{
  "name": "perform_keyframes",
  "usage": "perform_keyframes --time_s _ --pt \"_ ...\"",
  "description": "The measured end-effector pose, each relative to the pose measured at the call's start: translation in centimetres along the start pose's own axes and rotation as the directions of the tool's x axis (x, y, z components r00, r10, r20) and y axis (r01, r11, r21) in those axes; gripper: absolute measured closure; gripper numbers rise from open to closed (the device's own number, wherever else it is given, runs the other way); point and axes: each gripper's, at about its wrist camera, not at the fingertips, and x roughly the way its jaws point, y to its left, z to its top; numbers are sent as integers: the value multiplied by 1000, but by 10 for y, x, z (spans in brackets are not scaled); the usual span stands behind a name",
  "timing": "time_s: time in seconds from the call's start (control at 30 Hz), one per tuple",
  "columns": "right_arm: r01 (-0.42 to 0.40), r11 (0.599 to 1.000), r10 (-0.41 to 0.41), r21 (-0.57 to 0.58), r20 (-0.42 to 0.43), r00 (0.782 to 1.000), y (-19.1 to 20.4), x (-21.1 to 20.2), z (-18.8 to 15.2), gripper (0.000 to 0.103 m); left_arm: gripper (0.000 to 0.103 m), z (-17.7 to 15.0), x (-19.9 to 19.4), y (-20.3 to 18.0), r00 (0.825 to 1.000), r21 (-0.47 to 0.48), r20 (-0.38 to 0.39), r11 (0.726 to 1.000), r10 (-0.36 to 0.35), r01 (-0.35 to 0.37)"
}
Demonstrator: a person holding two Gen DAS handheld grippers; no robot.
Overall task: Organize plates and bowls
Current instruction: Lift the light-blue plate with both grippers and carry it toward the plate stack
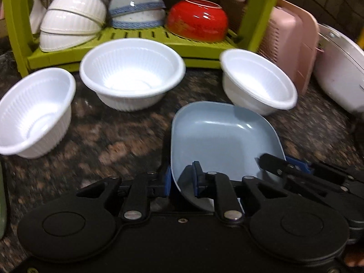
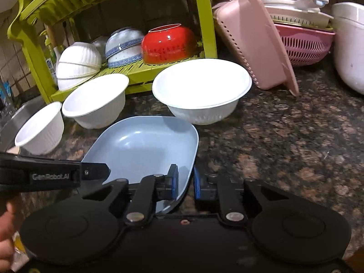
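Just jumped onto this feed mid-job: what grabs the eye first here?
The blue plate, lifted off the dark counter with both grippers' jaws clamped on its near rim. Behind it, three white bowls stand upright on the counter, and a red bowl sits upside down on the green rack.

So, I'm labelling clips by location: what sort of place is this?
Most likely a home kitchen counter: a green dish rack holding upturned bowls, pink colanders, and a speckled stone countertop.
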Motion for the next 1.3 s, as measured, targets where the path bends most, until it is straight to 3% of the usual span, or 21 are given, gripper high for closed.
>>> perform_keyframes --time_s 0.2,0.6,0.7,0.93,1.13,1.3 --pt "22 999 -21 -48 29 999 -8 -14 -15 86 79 -12 -11 -15 999 50 -3 998 -33 33" --pt "22 1000 -22 6 35 999 -12 -5 -6 79 76 -7 0 -12 999 3 27 1000 24 -24" --pt "36 999 -35 -13 44 998 -8 -1 -5 79 66 -5 5 -14 999 11 33 1000 22 -22" --pt "52 998 -50 -25 60 997 -6 5 -3 78 65 -7 6 -19 998 10 54 999 36 -36" --pt "39 999 -38 -13 51 998 -8 4 -3 78 65 -7 9 -26 996 77 61 995 63 -67" --pt "54 997 -50 -58 66 997 -4 4 -6 77 65 -8 10 -26 995 57 73 995 72 -76"
